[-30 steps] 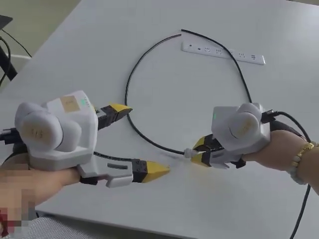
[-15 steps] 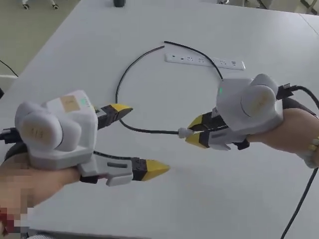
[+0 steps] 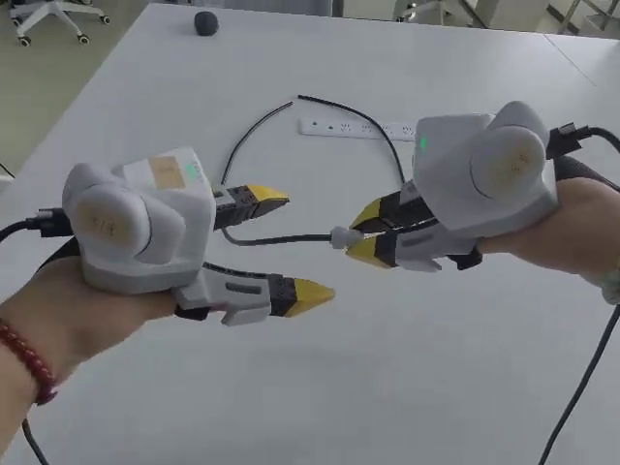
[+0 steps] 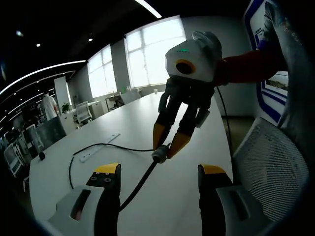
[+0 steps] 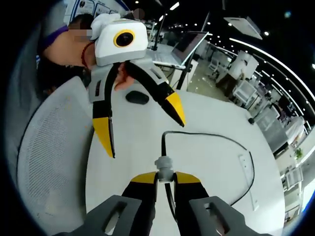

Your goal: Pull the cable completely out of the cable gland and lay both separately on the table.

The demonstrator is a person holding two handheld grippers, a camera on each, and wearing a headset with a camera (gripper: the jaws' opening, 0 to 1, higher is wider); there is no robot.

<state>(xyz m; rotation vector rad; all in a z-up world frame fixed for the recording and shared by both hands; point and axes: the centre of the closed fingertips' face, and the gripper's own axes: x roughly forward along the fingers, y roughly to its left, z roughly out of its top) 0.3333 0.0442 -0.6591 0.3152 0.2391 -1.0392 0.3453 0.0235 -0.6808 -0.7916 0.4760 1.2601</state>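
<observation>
An open-plan office, seen from a long white table [image 3: 387, 387].
A white power strip [image 3: 354, 128] lies on the middle of the table, and a small dark round thing [image 3: 204, 21] sits at its far end. Wheeled office chairs [image 3: 39, 12] stand on the floor past the table's far corner. A mesh-backed chair [image 4: 275, 172] is drawn up just beside the table's near edge. Tall windows [image 4: 147, 59] run along the wall beyond the table's far end, and bright light strips [image 4: 49, 69] cross the dark ceiling above it. Off to one side of the table are rows of desks [image 5: 246, 86] with chairs, and a person [image 4: 49, 105] stands over there. A screen [image 5: 189, 44] rises near the table's end.
</observation>
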